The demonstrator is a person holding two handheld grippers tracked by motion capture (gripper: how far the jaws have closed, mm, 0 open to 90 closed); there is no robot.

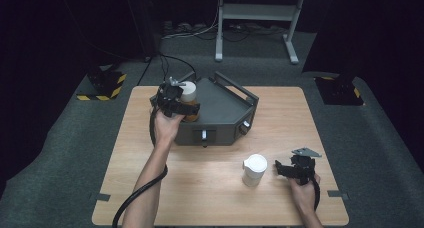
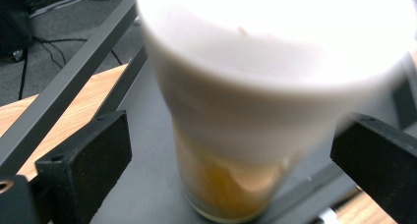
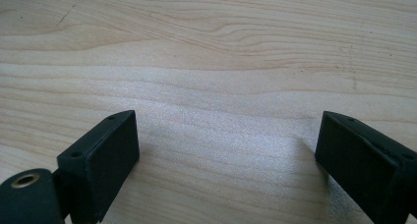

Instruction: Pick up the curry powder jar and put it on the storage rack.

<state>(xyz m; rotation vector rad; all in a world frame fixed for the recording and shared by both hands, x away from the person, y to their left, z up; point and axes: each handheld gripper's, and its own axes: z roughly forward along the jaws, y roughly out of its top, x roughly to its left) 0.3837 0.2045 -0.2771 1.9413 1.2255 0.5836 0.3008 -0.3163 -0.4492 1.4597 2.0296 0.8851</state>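
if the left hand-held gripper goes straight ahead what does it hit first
Most likely the white-lidded jar of amber stuff: it stands on the grey tray right between the left hand-held gripper's open jaws, pads apparently clear of it.

bench [image 1: 150,188]: pale wood, fine grain lines. tray [image 1: 220,108]: dark grey all over, small silver fittings on front wall. bottle [image 2: 236,184] in tray: amber-orange contents, white cap. second bottle [image 1: 254,170] on bench: white body, white cap. left gripper [image 1: 181,99] and right gripper [image 1: 281,168]: black, jaws matte black; grey plate on each. floor [image 1: 380,138]: dark grey carpet. floor blocks [image 1: 102,85]: black with yellow-black hazard stripes.
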